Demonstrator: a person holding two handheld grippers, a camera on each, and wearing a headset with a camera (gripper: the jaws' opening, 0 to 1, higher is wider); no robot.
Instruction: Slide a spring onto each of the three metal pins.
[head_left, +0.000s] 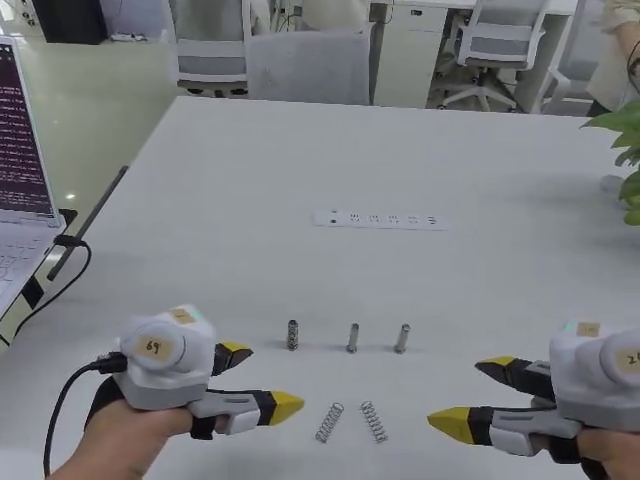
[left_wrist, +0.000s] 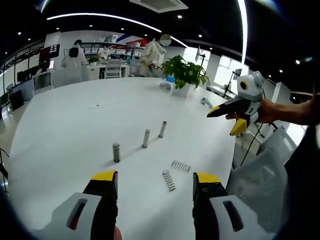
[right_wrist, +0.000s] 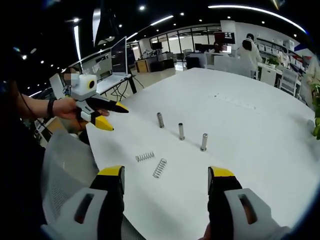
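**One spring fitted, two loose, both grippers spread**

Nearest the front edge of the desk, two grippers are held, each in a hand. The left hand-held gripper is seen toward the left corner and the right hand-held gripper toward the right. The yellow-tipped jaws of both are spread apart, with nothing gripped between them. The jaws of each are pointed inward, toward the other gripper. A black cable is seen running off from the back of the left one.

Between the two grippers, two springs are laid flat on the desk. The left loose spring and the right loose spring are set just beside each other. Their far ends are angled closer together, but they are not touching.

Just beyond them, three metal pins are stood upright in a row parallel to the front edge. As seen in the head view, the left pin is wrapped by a fitted spring. The middle pin and the right pin are bare.

Farther on, near the middle of the desk, a white power strip is laid flat. Off the left edge an open laptop is seen, and at the right edge the leaves of a plant. Past the far edge, office chairs are stood.
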